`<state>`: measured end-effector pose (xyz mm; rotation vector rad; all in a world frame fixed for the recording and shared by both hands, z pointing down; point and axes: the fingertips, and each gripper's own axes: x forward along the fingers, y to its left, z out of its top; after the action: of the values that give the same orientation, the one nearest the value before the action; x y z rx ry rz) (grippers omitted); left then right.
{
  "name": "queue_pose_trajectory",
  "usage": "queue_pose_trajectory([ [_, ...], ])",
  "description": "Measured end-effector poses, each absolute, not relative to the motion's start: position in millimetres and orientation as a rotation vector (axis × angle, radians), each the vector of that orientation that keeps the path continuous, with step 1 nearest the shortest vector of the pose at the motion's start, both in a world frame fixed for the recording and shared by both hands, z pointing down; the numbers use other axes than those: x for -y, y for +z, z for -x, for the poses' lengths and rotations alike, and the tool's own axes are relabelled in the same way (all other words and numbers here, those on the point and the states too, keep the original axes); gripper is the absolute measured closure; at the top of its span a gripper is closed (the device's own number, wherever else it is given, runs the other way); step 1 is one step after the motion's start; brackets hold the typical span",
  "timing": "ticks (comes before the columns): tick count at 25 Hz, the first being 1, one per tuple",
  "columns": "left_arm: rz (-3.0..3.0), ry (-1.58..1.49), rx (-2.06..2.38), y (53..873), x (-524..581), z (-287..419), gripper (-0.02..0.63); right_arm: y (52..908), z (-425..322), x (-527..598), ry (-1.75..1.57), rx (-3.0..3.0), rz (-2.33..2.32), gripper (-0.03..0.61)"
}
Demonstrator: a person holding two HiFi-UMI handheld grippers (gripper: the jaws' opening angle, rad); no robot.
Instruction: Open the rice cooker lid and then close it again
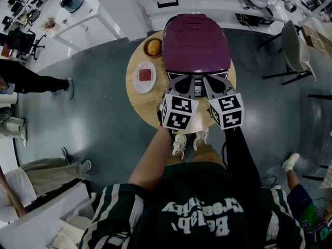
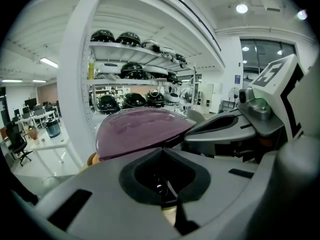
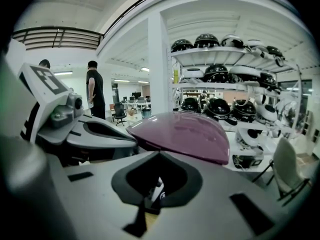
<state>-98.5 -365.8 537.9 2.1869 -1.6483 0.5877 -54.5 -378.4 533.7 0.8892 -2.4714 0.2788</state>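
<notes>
Left tool (image 1: 185, 83) and right tool (image 1: 215, 83), both clenched and empty, sit before the rice cooker lid (image 1: 195, 40); best lift evenly, no jerking.

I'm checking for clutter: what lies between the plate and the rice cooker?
Nothing: only a bare strip of table separates the plate from the rice cooker, as the head view shows.

Grey floor (image 1: 93, 113), round wooden table (image 1: 136, 100) — white shelves (image 3: 225, 54) of dark helmets (image 3: 206, 40).
</notes>
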Motion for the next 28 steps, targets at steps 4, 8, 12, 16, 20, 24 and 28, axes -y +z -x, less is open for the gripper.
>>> queue_pose_trajectory([
  [4,-2.189,0.601,1.689,532.8,367.2,99.2,0.614,529.6,54.7,380.4,0.224,2.458,-0.885,0.575],
  [8,-2.213,0.566,1.71,520.7,369.6,99.6,0.614,518.5,51.5,384.2,0.221,2.492,-0.919,0.575],
  [12,-2.218,0.558,1.723,516.5,368.2,99.2,0.614,517.3,49.0,384.0,0.233,2.507,-0.925,0.574],
  [16,-2.226,0.547,1.726,508.7,366.1,101.0,0.614,509.9,48.6,384.2,0.245,2.524,-0.943,0.574],
  [20,-2.232,0.545,1.726,502.4,365.4,103.9,0.614,502.5,48.3,386.7,0.255,2.533,-0.961,0.575],
  [24,-2.234,0.549,1.74,497.0,365.1,105.2,0.614,493.9,44.7,387.4,0.251,2.545,-0.98,0.574],
  [28,-2.244,0.526,1.786,482.5,366.3,111.6,0.614,479.6,41.0,390.4,0.235,2.56,-1.019,0.574],
])
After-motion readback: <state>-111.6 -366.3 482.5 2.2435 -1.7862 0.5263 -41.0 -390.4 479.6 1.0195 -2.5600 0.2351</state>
